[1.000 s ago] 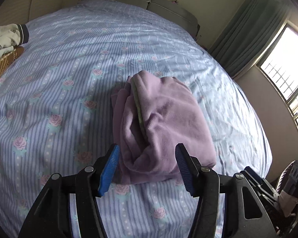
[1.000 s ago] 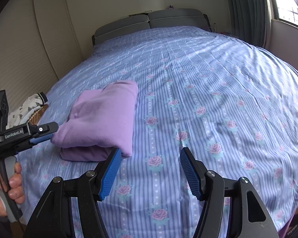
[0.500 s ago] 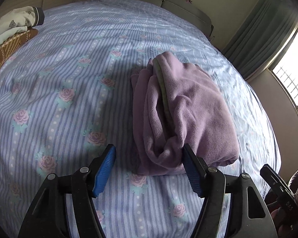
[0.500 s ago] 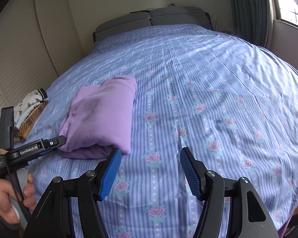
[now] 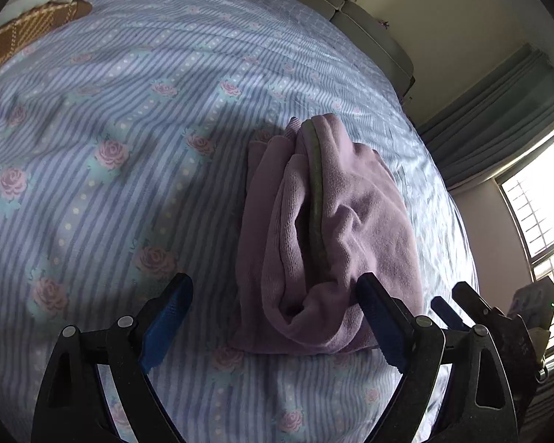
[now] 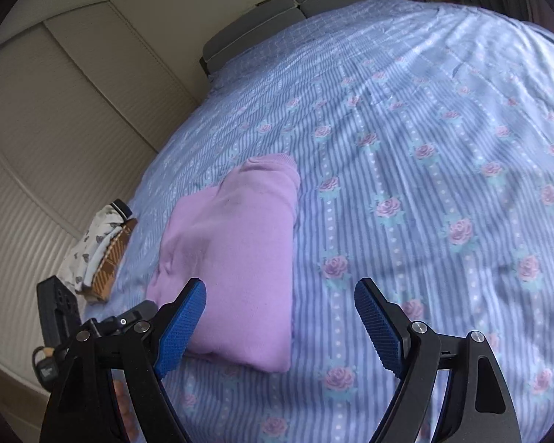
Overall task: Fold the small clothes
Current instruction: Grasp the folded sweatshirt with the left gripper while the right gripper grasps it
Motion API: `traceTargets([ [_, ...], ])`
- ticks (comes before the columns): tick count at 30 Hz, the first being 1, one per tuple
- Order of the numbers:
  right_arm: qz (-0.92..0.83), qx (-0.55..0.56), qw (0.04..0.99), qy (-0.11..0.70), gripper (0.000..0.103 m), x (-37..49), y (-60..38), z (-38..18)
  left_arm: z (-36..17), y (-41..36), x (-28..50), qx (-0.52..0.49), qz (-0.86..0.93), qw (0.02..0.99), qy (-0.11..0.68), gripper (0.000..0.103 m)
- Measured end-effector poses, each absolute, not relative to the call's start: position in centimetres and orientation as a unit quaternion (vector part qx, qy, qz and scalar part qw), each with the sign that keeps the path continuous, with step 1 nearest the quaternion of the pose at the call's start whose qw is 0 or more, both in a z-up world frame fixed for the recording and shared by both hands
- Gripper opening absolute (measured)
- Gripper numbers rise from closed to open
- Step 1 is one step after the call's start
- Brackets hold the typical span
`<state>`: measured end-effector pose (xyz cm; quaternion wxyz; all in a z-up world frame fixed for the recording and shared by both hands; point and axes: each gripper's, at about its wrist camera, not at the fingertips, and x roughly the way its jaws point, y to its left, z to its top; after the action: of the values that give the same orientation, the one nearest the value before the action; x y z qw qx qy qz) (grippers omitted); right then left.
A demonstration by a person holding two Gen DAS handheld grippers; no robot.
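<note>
A folded purple garment [image 5: 328,236] lies on the blue striped, rose-patterned bedsheet [image 5: 103,140]. Its layered edge with a green trim faces the left wrist view. My left gripper [image 5: 277,323] is open and empty, just in front of the garment's near end, fingers straddling it. In the right wrist view the same garment [image 6: 240,254] lies left of centre. My right gripper [image 6: 280,326] is open and empty, hovering over the garment's near right corner. The left gripper's body shows there at the lower left [image 6: 92,328].
A stack of folded clothes, white patterned on brown plaid [image 6: 101,251], sits at the bed's left edge; it also shows in the left wrist view [image 5: 37,11]. A grey headboard [image 6: 306,0] stands at the far end. Closet doors are left, a window with curtains right.
Both grippers have moved closer to the garment and lower. The left gripper has shifted left around its near end. Both stay open; the garment has not moved.
</note>
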<state>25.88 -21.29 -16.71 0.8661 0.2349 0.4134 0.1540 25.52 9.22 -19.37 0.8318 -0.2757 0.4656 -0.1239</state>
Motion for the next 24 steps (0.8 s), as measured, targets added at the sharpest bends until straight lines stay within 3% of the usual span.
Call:
traceTargets([
  [8,0.215,0.261,0.821,0.459,0.083,30.9,-19.7,-19.7,-20.7,9.4,26.4,-0.313,-0.143,0.813,0.469,0.097],
  [17,0.276,0.305,0.771,0.486,0.083,34.8,-17.6,-22.7,-20.6,7.6,27.3,-0.279,-0.153,0.825,0.468,0.098],
  [20,0.290,0.296,0.767,0.490,0.086,35.1,-16.3,-22.8,-20.5,7.0,27.4,-0.278,-0.166,0.822,0.468,0.089],
  [21,0.305,0.294,0.760,0.494,0.086,34.9,-15.5,-22.7,-20.5,6.9,27.5,-0.280,-0.174,0.819,0.470,0.081],
  [24,0.309,0.249,0.774,0.493,0.084,33.9,-13.3,-22.7,-20.6,7.0,27.2,-0.281,-0.182,0.818,0.467,0.075],
])
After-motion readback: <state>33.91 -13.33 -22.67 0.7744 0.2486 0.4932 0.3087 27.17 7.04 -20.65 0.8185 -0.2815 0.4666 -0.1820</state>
